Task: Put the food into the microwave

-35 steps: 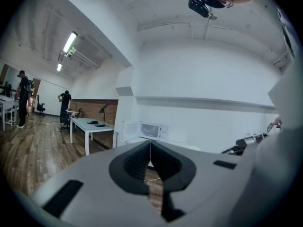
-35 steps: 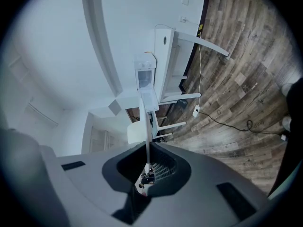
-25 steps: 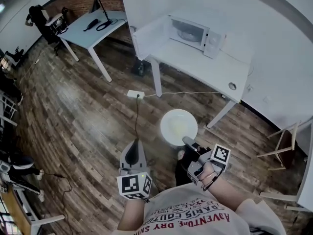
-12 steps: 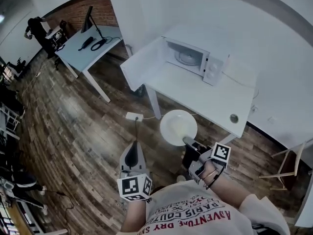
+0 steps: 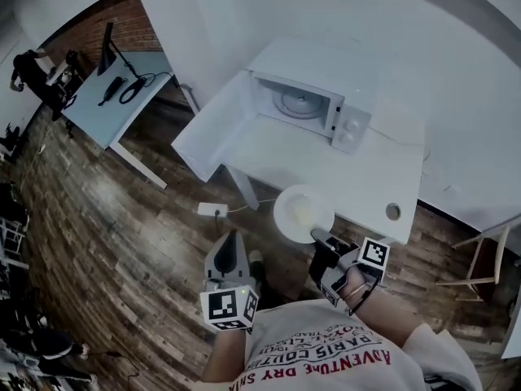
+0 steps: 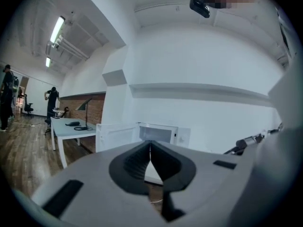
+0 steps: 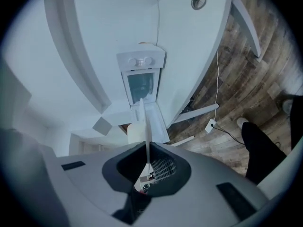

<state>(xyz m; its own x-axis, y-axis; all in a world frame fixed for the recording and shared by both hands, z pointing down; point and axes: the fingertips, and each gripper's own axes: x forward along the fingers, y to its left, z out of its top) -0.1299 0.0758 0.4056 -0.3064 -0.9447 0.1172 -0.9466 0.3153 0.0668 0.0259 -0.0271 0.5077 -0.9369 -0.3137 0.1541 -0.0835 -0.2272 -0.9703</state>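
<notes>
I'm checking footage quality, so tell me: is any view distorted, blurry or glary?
Head view: fisheye curves the wall, corners dark. Left gripper view: round black vignette, ceiling lights glare. Right gripper view: scene rolled sideways, plate edge-on, microwave sharp.

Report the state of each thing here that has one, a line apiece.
microwave, door swung wide open
plate, gripped at its rim by the right gripper
right gripper, jaws shut on the plate
left gripper, jaws shut, nothing between them
</notes>
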